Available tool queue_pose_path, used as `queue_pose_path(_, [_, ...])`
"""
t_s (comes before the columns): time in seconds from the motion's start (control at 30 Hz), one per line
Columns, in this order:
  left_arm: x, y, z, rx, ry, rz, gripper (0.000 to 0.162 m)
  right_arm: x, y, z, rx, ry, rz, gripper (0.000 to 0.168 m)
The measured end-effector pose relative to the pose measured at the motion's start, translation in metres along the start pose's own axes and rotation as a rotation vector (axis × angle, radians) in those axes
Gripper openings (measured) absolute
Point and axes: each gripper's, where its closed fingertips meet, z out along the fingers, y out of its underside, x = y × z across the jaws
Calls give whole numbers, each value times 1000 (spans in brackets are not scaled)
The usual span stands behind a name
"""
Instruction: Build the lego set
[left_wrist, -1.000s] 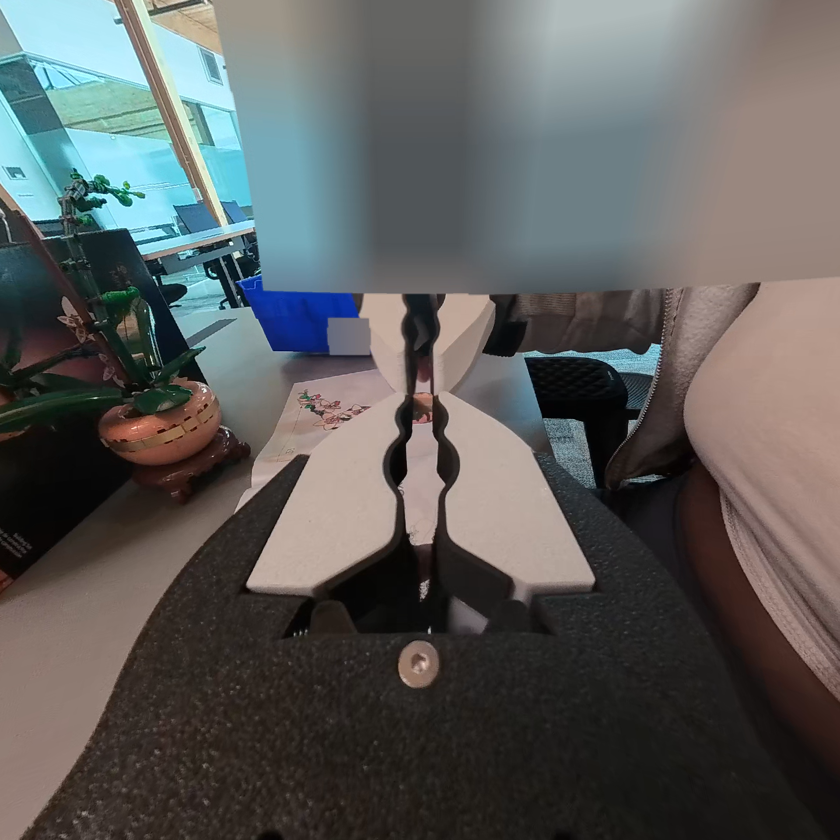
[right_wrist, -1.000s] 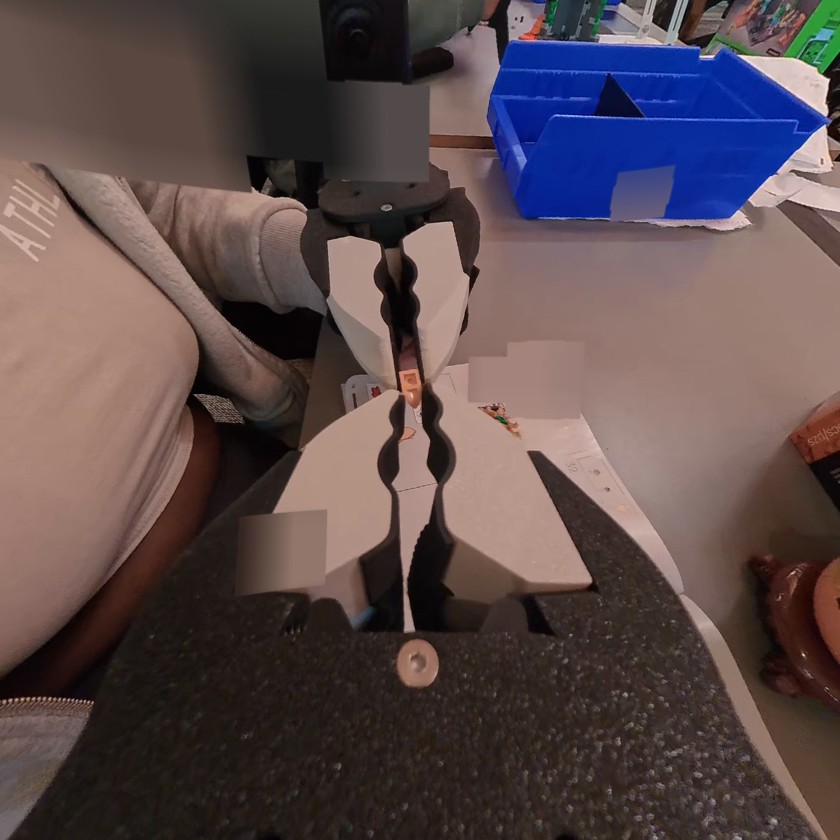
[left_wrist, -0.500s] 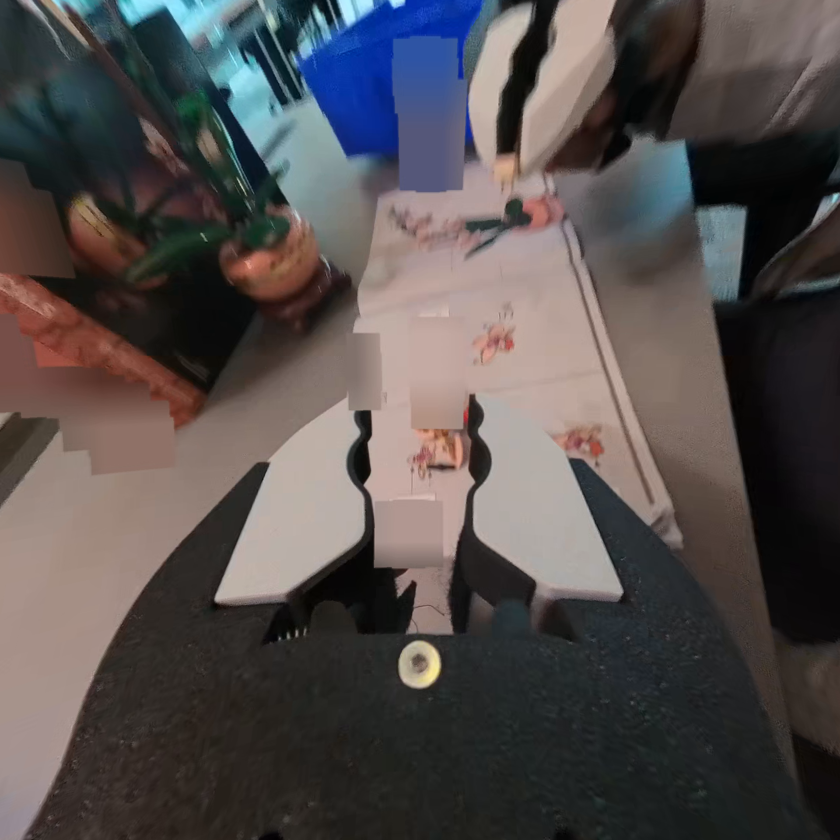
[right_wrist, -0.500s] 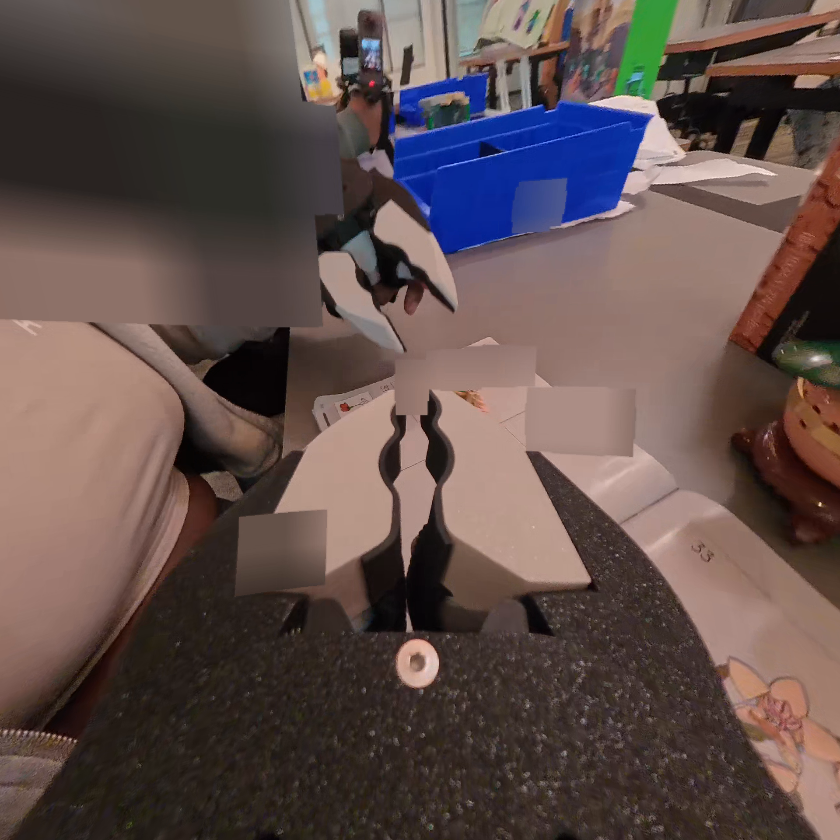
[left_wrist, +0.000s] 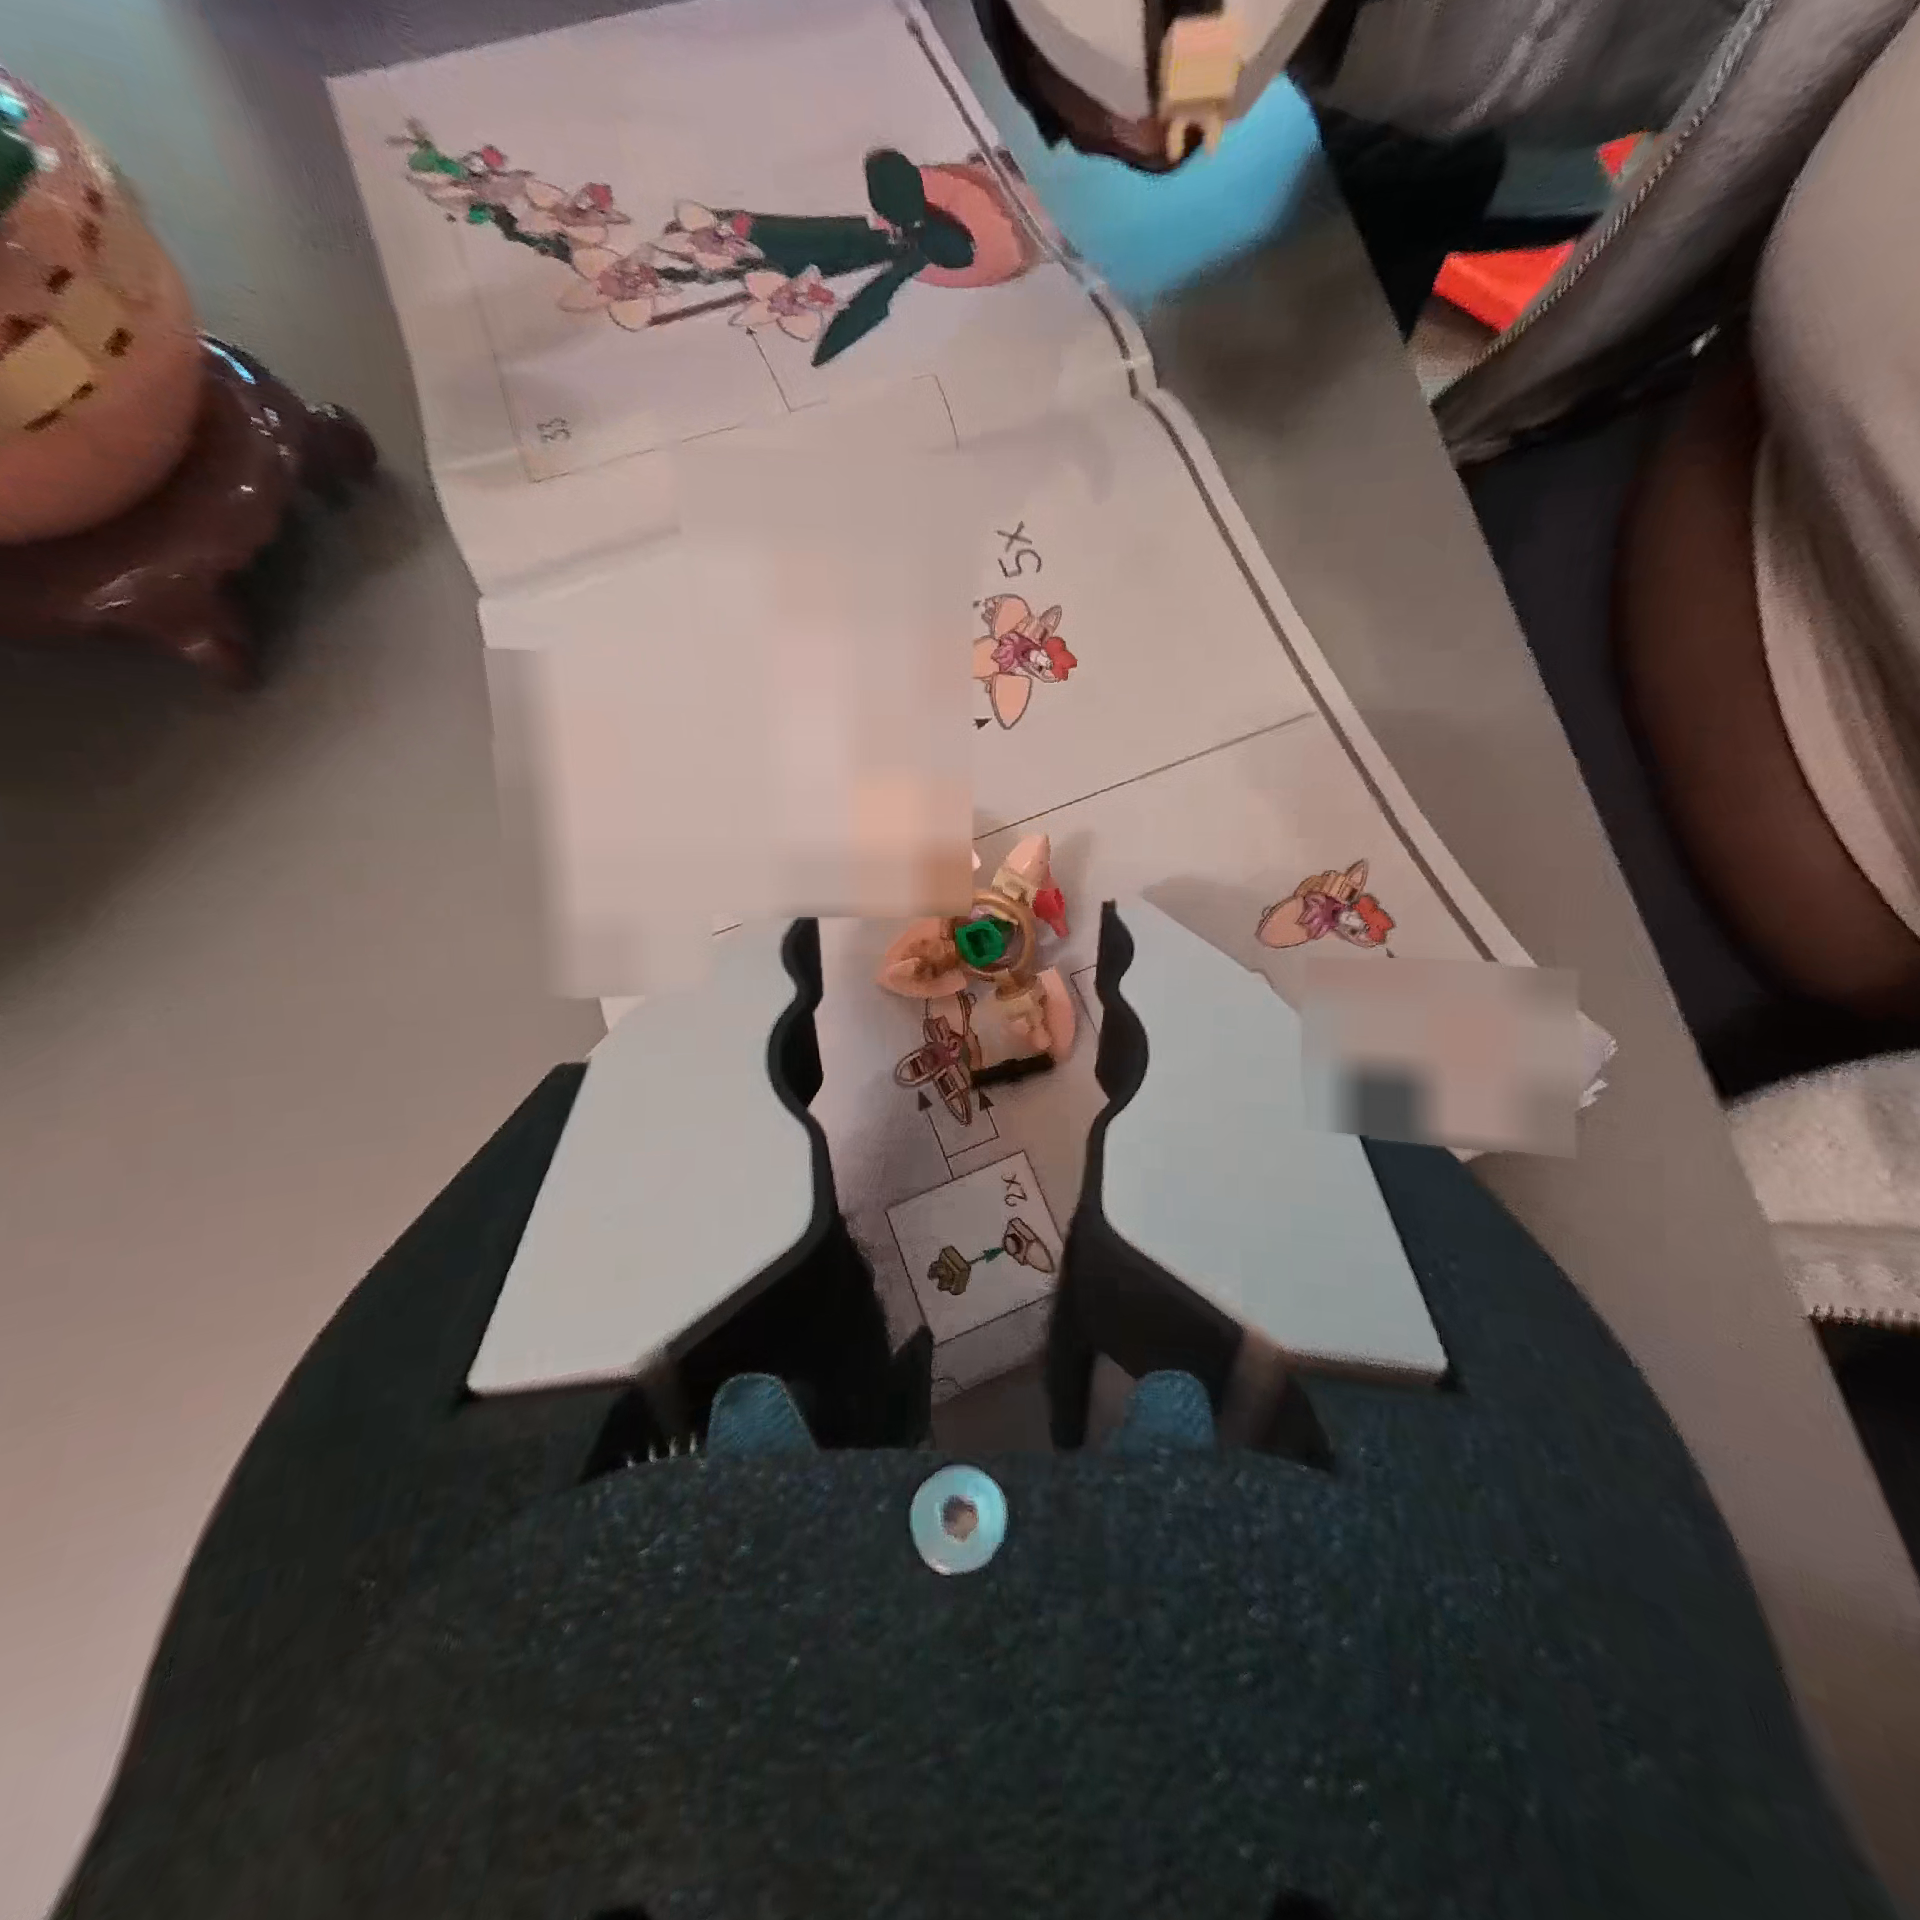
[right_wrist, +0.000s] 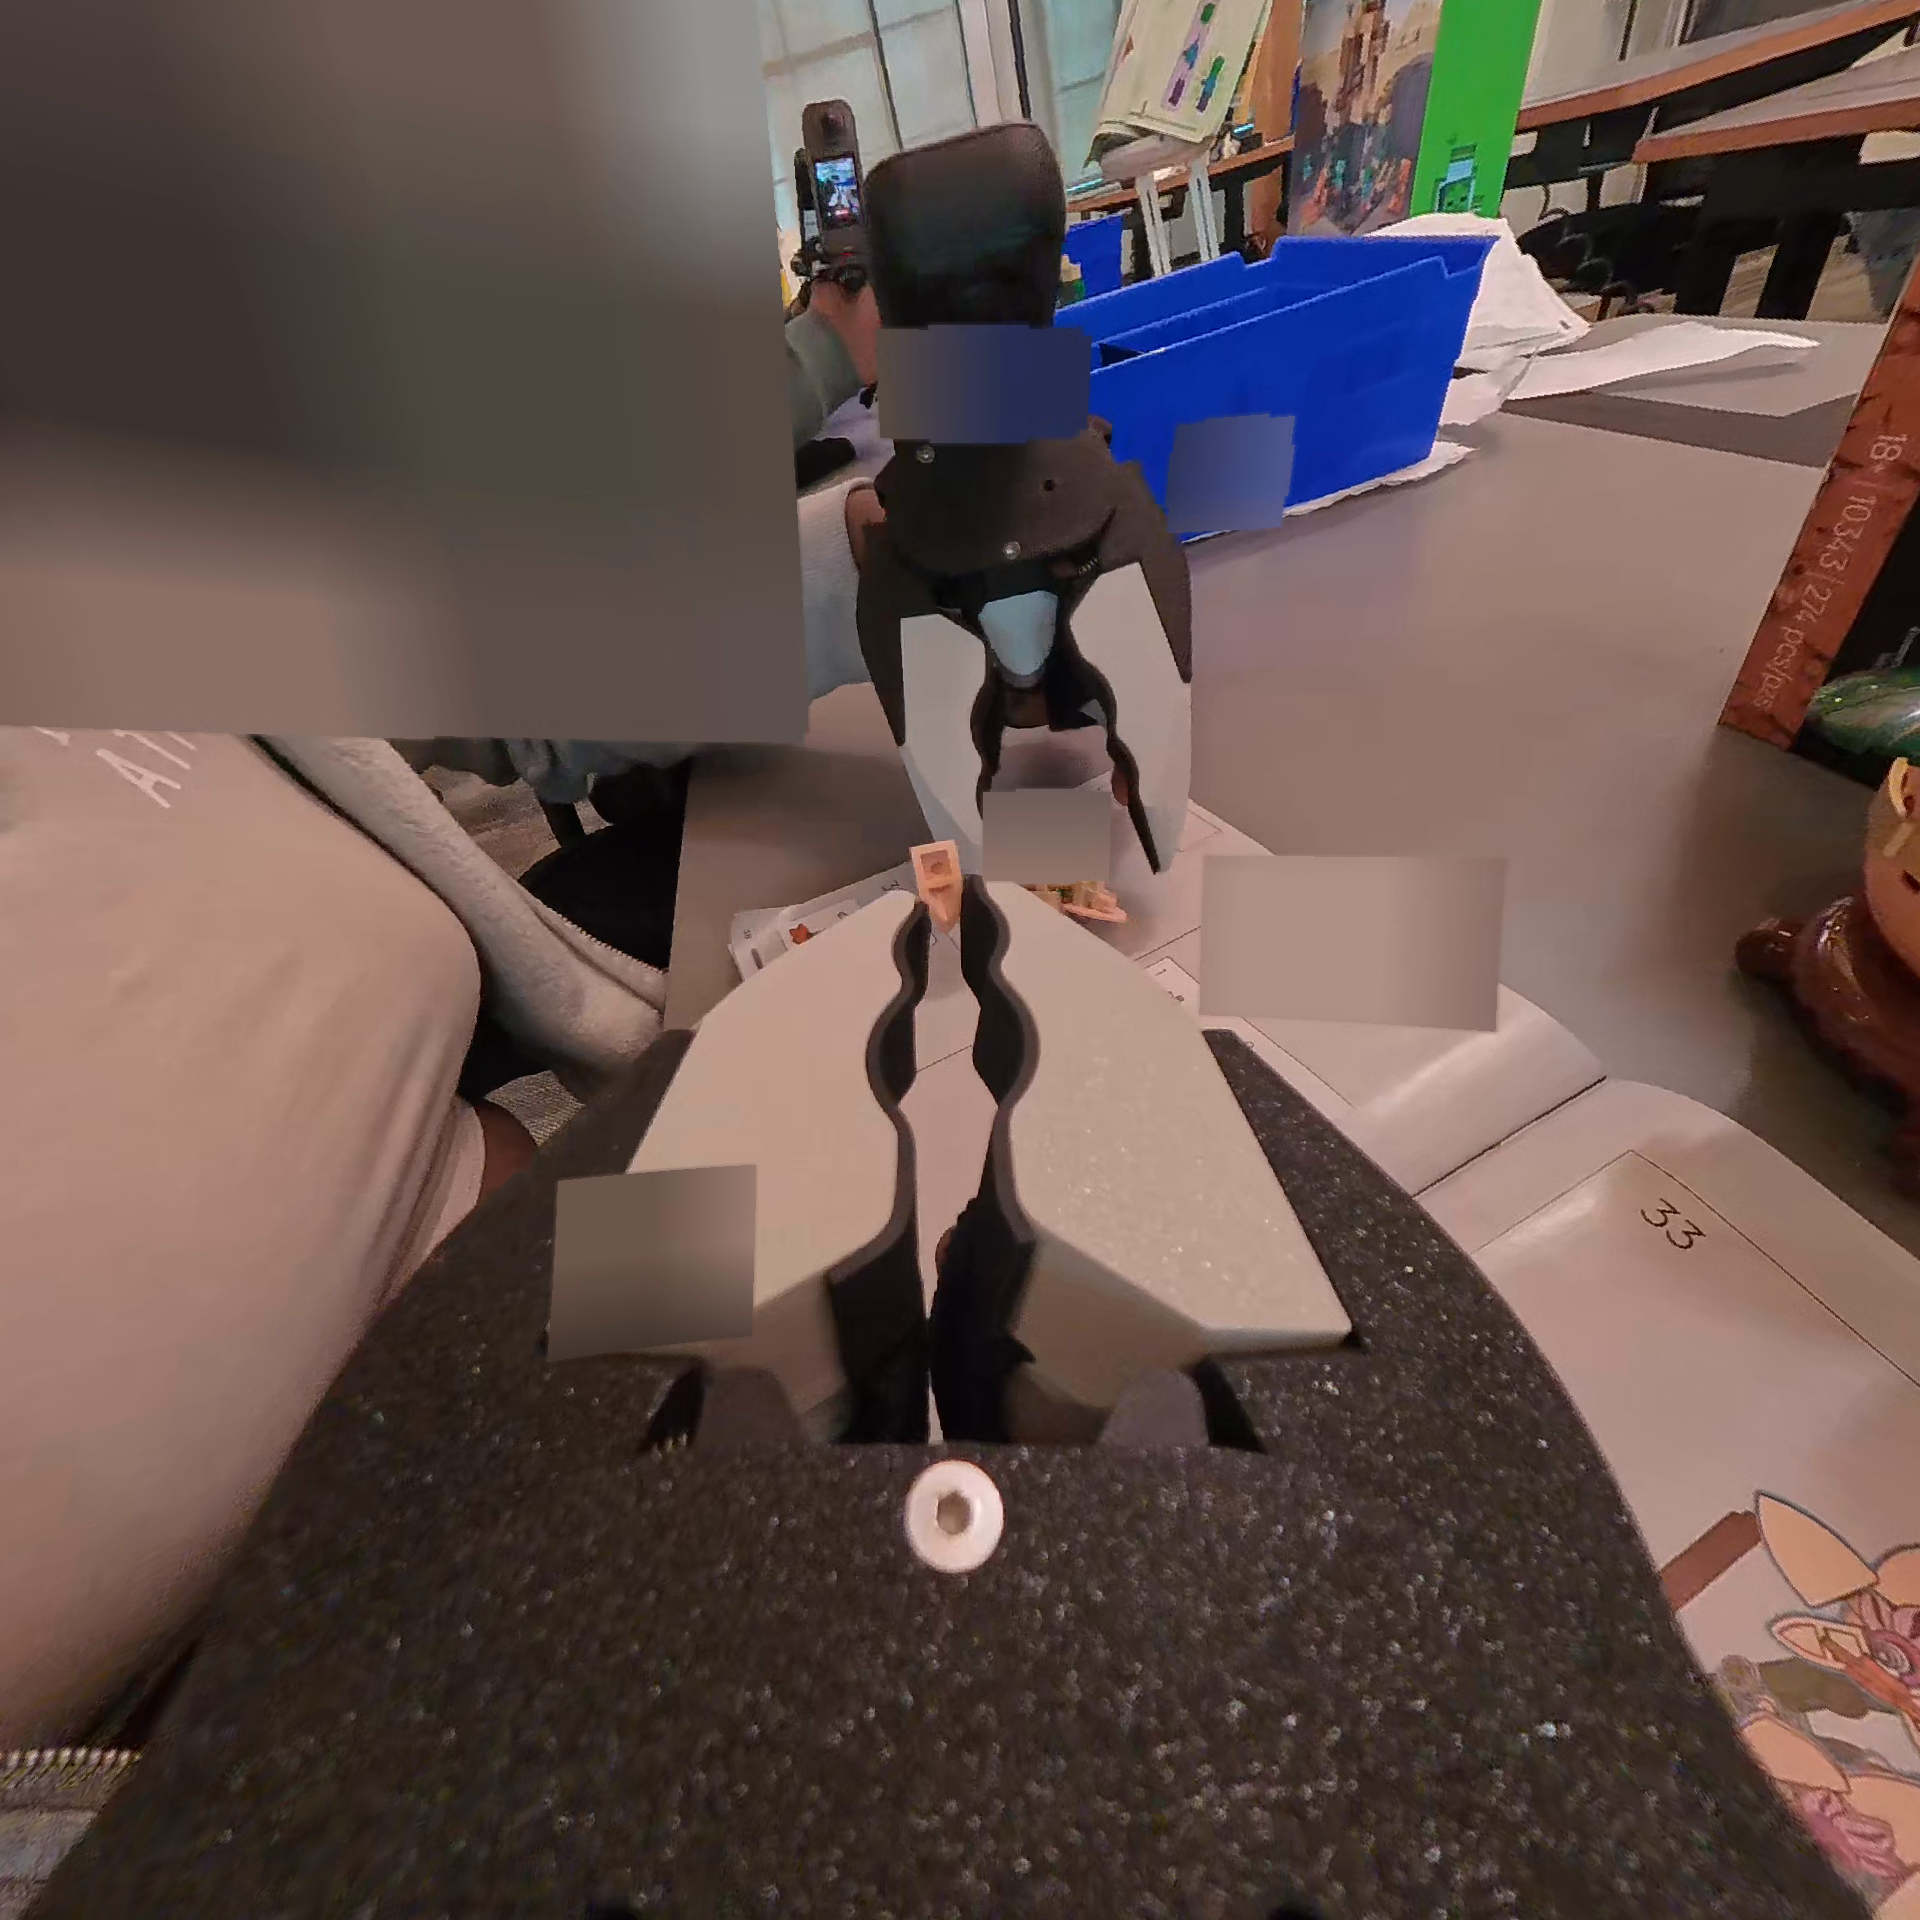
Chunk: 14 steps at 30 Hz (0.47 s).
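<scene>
The left gripper (left_wrist: 956, 966) hangs with its jaws spread wide and nothing between them, right over the half-built flower (left_wrist: 982, 951), which lies on the open instruction booklet (left_wrist: 1143, 790). That flower, a cluster of peach petals round a green stud, sits between the fingertips without touching either one, so far as the left wrist view shows.

Just beyond the flower, the right gripper (right_wrist: 943, 902) has its jaws pinched nearly together on a small peach piece (right_wrist: 938, 879), held at the very tips with most of the piece standing proud.

Farther out from the flower, a pink pot (left_wrist: 83, 343) on a dark brown stand sits beside the booklet, and a blue bin (right_wrist: 1278, 343) stands well beyond on the grey table (right_wrist: 1455, 644).

The step in hand looks like picking up the flower so the peach piece can be pressed on. It would go best if the left jaws close on the flower's firm core, not its loose petals, and lift it level. The shallow hold on the peach piece could let it twist under pressure.
</scene>
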Motion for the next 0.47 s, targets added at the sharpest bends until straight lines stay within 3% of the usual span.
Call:
queue_pose_path(0.17, [1, 12, 7, -161, 100, 51, 45, 1, 1, 3, 6, -14, 11, 6])
queue_pose_path(0.3, [4, 9, 8, -187, 183, 50, 34, 0, 2, 4, 10, -15, 15, 6])
queue_pose_path(0.4, [2, -4, 2, -79, 145, 13, 32, 2, 2, 5, 15, -6, 21, 6])
queue_pose_path(0.47, [-3, -22, -7, 103, 58, -36, 29, 1, -1, 5, 32, -4, 40, 6])
